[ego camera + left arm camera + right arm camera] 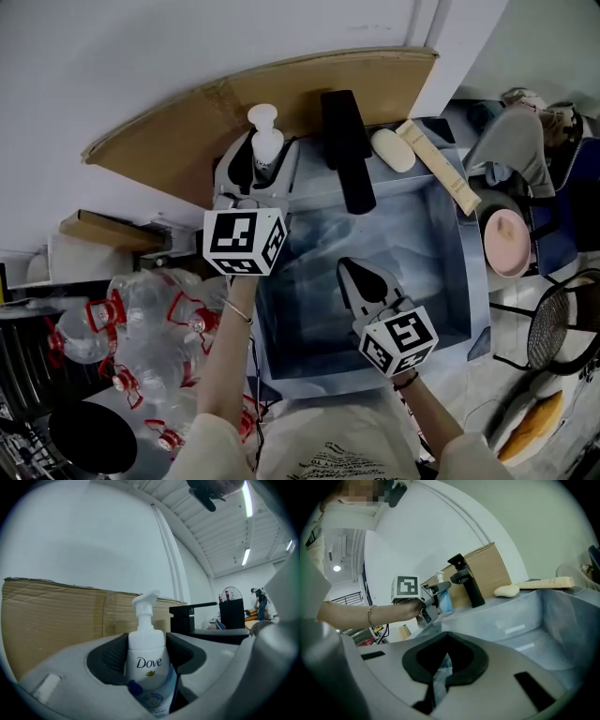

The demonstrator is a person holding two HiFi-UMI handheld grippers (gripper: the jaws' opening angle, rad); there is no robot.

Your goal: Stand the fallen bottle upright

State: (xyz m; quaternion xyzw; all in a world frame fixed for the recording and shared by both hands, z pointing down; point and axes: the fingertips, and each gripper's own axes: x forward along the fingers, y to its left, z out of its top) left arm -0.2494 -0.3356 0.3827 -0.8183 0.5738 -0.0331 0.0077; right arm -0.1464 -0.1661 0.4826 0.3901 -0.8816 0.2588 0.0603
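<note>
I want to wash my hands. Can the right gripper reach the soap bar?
Probably yes. The right gripper is empty over the basin, and the soap bar lies bare on the far rim; the black faucet stands aside.

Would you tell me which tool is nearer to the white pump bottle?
Left. The left tool is shut on the white pump bottle, holding it upright near the faucet. The right tool is apart from it, shut and empty over the sink basin.

bottle [146, 653]: white and blue | faucet [347, 150]: black | cardboard [187, 122]: brown | sink [422, 262]: grey
</note>
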